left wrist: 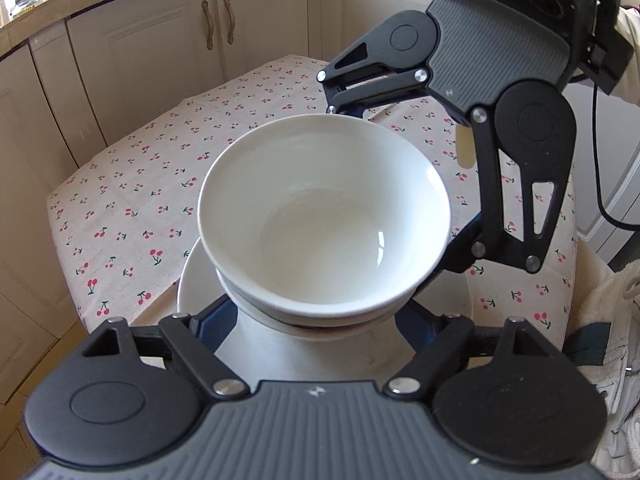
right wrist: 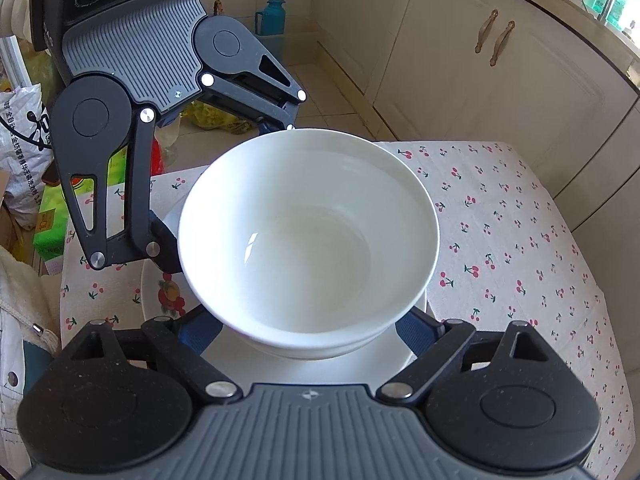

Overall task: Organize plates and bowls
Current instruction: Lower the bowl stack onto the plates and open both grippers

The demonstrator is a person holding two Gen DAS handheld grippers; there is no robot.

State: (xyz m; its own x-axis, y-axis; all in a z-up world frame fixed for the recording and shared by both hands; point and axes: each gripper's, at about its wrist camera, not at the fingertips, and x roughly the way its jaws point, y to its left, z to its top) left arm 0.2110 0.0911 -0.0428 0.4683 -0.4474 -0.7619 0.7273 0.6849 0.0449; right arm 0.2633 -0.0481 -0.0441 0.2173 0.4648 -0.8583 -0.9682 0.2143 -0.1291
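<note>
A stack of white bowls [left wrist: 324, 216] stands on a white plate [left wrist: 192, 284] on the cherry-print tablecloth; the stack also shows in the right wrist view [right wrist: 308, 232], over the plate [right wrist: 360, 356] and a fruit-printed plate [right wrist: 160, 292] beneath. My left gripper [left wrist: 316, 316] has its jaws spread wide around the near side of the stack; the fingertips are hidden under the bowls. My right gripper [right wrist: 308, 328] straddles the opposite side the same way, also wide apart. Each gripper shows in the other's view, the right one [left wrist: 404, 152] and the left one [right wrist: 224, 184]. I cannot tell whether the fingers press the bowls.
The small table [left wrist: 132, 184] is covered by the cherry cloth. Cream cabinets [left wrist: 160, 48] stand behind it. On the floor to the other side are bags and boxes [right wrist: 24, 152] and a teal flask [right wrist: 274, 16]. A person's pale clothing [left wrist: 616, 320] is at the right.
</note>
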